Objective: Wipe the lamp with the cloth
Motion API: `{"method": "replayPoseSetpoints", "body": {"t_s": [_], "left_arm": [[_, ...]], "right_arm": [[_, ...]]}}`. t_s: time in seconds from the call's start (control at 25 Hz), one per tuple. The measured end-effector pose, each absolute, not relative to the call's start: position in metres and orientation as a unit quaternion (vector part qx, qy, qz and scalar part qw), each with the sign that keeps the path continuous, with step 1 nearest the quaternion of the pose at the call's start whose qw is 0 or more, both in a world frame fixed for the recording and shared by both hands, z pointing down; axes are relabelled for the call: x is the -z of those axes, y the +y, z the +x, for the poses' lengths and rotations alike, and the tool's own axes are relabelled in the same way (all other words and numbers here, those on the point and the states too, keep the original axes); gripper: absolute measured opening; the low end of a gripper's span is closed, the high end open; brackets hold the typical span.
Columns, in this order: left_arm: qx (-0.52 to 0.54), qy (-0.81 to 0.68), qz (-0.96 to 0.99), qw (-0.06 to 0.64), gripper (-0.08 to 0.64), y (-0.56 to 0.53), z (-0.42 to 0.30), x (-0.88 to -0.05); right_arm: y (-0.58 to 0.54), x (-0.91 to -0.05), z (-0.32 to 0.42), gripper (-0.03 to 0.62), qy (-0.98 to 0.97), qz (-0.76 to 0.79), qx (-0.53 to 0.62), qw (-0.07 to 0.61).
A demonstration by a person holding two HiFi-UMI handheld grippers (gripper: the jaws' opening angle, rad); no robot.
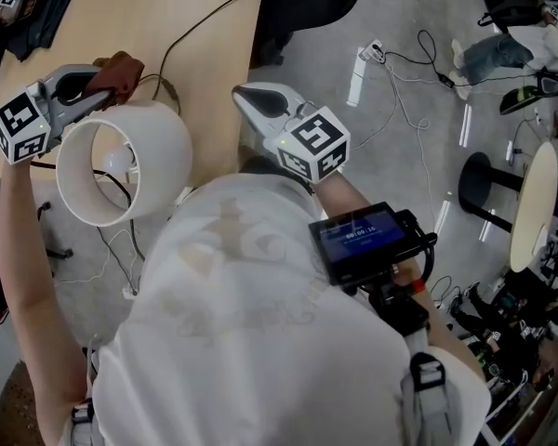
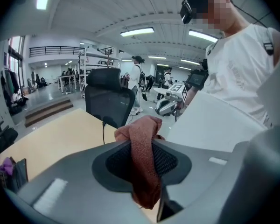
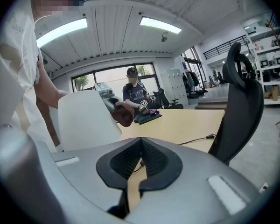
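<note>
A white lamp shade [image 1: 158, 128] stands over the wooden table [image 1: 200, 26], its open end toward me with the bulb [image 1: 121, 161] inside. My left gripper [image 1: 100, 86] is shut on a rust-brown cloth [image 1: 119, 68], which sits at the shade's upper far rim. From the left gripper view the cloth [image 2: 142, 157] hangs pinched between the pads and the shade [image 2: 214, 125] lies just to its right. My right gripper [image 1: 253, 98] hovers right of the shade, shut and empty. The right gripper view shows the shade [image 3: 86, 120] and the cloth [image 3: 123, 113] to the left of its closed jaws.
A black power cord [image 1: 200, 21] runs across the table past the lamp. A black office chair [image 3: 238, 106] stands at the table's right edge. Another person [image 3: 133, 94] sits at the far end with dark items [image 3: 147, 116]. Cables and stools litter the floor [image 1: 400, 82].
</note>
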State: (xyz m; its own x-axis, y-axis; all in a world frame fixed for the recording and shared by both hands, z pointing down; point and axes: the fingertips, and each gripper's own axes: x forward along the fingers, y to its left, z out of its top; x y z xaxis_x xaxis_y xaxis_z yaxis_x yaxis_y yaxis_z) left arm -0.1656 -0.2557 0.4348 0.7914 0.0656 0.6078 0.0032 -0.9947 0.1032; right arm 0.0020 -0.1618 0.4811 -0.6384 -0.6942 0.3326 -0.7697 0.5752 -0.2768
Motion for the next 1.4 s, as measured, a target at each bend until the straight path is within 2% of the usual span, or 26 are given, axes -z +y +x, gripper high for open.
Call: {"method": "replayPoseSetpoints", "body": {"t_s": [0.32,0.48,0.76,0.96,1.12,1.28,1.4], "left_arm": [[-0.255,0.105,0.961,0.034,0.106,-0.219,-0.153,-0.34],[-0.257,0.135,0.957,-0.005,0.106,-0.207,-0.139,-0.316],[-0.322,0.157,0.933,0.034,0.106,-0.212,-0.129,-0.369],[-0.385,0.197,0.895,0.105,0.104,-0.22,-0.128,-0.417],[-0.431,0.198,0.871,0.131,0.106,-0.229,-0.123,-0.464],[-0.436,0.186,0.867,0.152,0.106,-0.231,-0.116,-0.497],[-0.417,0.177,0.878,0.154,0.106,-0.232,-0.119,-0.485]], "right_arm": [[-0.159,-0.489,0.004,0.012,-0.886,0.408,-0.199,0.095],[-0.159,-0.491,0.01,0.012,-0.884,0.413,-0.201,0.086],[-0.153,-0.502,0.022,0.012,-0.875,0.427,-0.219,0.073],[-0.158,-0.508,0.027,0.012,-0.865,0.435,-0.244,0.052],[-0.156,-0.515,0.033,0.012,-0.859,0.442,-0.254,0.046],[-0.152,-0.521,0.043,0.012,-0.852,0.452,-0.262,0.044],[-0.15,-0.521,0.043,0.012,-0.851,0.453,-0.263,0.041]]}}
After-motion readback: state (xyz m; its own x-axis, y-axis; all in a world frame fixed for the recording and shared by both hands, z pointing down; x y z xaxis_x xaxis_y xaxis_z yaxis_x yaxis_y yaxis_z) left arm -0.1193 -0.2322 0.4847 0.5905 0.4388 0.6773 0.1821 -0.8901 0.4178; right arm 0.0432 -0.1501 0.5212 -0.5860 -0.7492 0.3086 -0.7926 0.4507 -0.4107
